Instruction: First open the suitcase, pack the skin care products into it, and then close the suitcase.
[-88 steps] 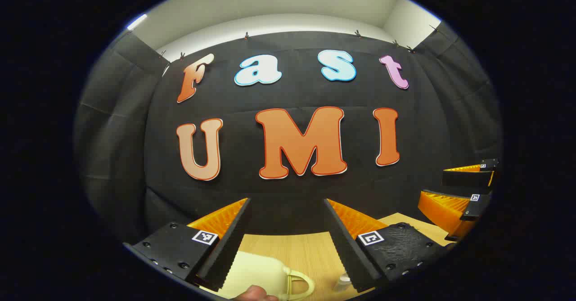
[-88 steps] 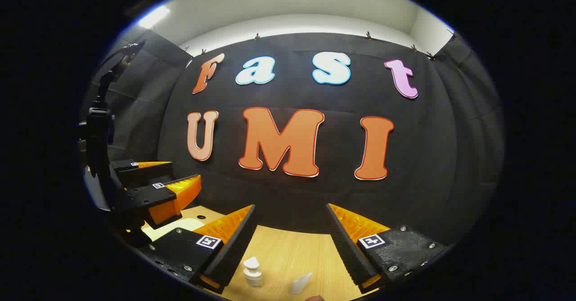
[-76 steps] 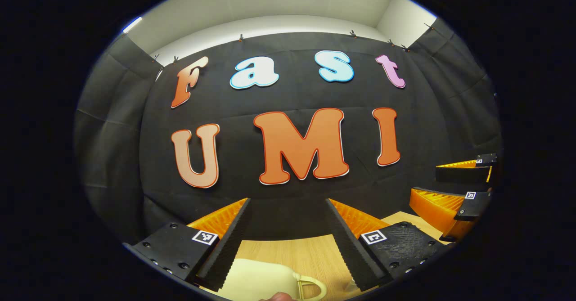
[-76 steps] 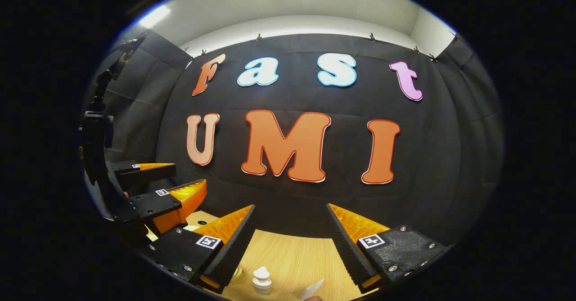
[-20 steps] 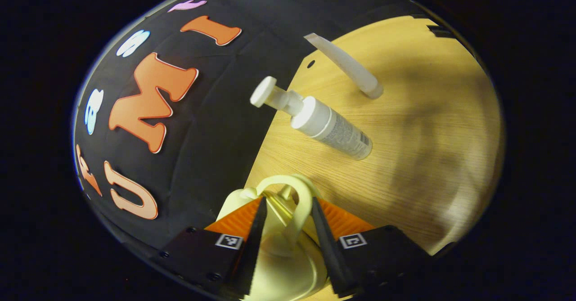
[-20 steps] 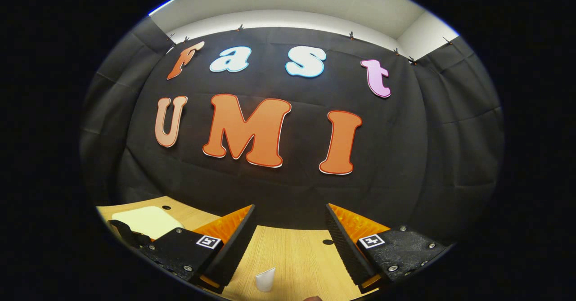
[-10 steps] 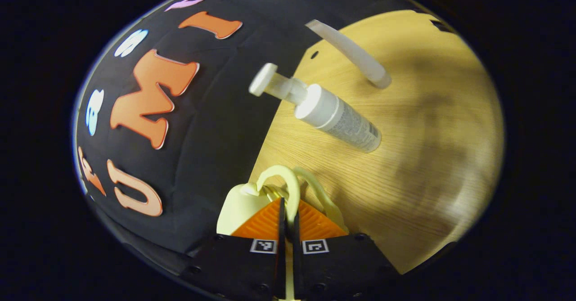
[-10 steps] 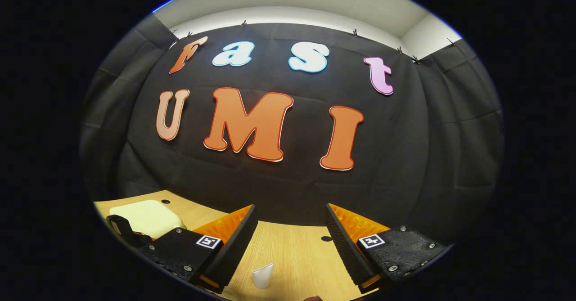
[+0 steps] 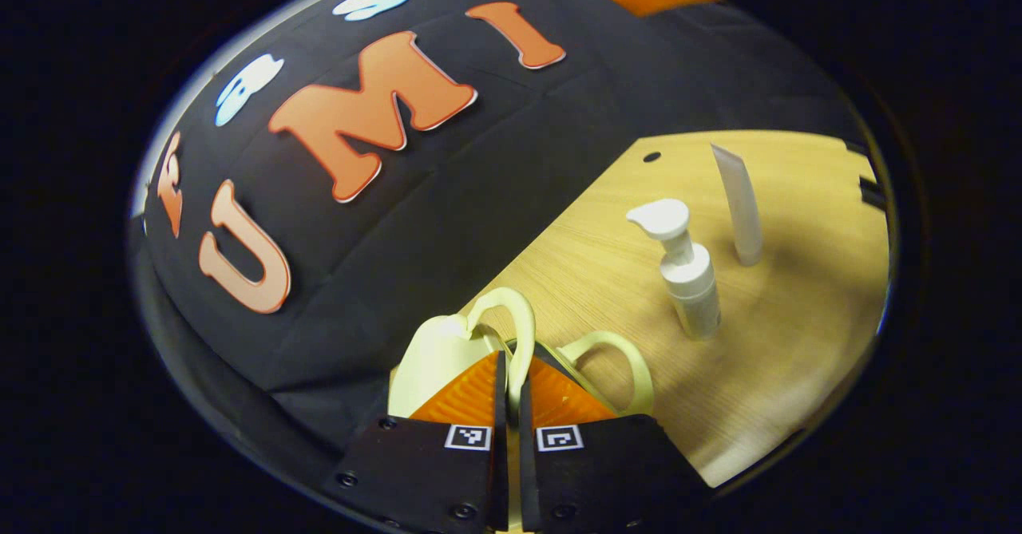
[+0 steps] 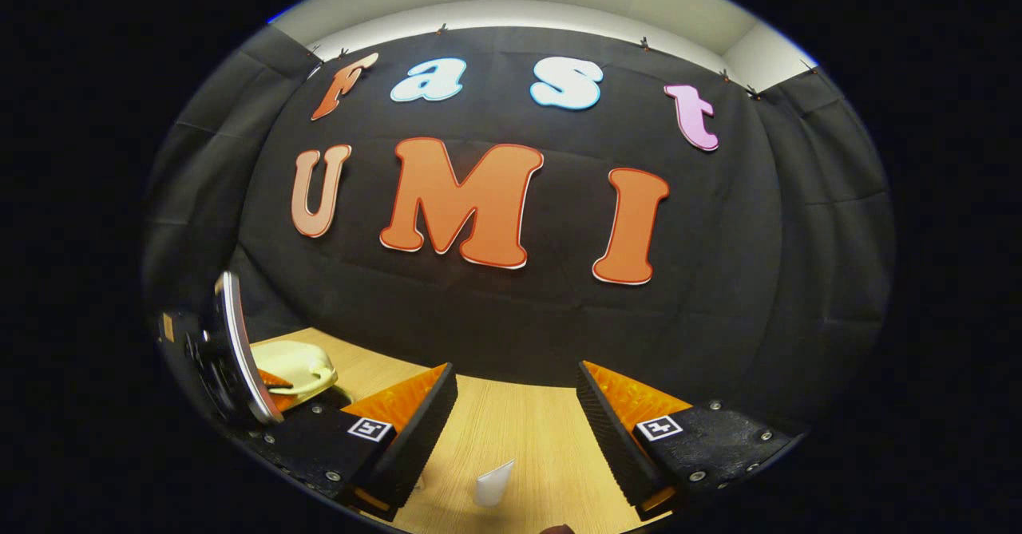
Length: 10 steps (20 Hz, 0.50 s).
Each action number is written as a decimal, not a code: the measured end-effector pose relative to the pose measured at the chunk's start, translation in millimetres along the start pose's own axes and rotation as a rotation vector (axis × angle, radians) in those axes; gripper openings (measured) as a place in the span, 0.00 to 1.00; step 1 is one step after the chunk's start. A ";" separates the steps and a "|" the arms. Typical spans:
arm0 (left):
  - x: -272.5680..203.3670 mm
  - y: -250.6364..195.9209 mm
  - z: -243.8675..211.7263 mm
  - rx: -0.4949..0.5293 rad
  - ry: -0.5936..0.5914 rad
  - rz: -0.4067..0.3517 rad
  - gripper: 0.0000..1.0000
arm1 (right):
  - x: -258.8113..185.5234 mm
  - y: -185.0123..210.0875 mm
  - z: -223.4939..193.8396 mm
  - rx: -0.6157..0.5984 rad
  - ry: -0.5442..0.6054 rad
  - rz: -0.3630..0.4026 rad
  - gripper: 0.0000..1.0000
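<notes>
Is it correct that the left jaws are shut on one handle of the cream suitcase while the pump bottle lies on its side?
Not quite. The left gripper view shows the pump bottle standing upright. The left gripper does pinch one handle of the suitcase.

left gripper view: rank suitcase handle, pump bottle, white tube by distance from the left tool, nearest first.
1. Suitcase handle: clamped between the left tool's fingers, at the cream suitcase's edge.
2. Pump bottle: upright on the wooden table, up and to the right.
3. White tube: standing beyond the bottle, farther right.
</notes>
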State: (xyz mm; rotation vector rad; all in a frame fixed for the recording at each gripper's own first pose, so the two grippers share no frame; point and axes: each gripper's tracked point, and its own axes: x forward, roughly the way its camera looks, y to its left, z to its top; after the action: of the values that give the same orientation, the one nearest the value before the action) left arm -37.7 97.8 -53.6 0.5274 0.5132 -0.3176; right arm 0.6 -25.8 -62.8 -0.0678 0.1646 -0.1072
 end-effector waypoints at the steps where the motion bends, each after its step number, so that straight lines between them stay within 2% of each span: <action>1: -1.3 8.2 3.1 -0.048 -0.007 -0.002 0.07 | 0.0 4.5 -3.0 -0.003 0.011 0.008 0.96; 6: -18.1 57.7 13.7 -0.208 -0.041 0.017 0.06 | -0.2 22.5 -7.3 -0.023 0.032 0.034 0.96; 10: -28.4 105.2 9.3 -0.400 -0.066 0.013 0.07 | 1.9 38.9 -12.6 -0.034 0.058 0.059 0.96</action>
State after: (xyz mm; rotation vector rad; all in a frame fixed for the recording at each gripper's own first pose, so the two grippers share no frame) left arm -14.2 183.5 10.3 0.1317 0.4933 -0.2117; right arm 4.3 11.9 -78.5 -0.0934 0.2262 -0.0471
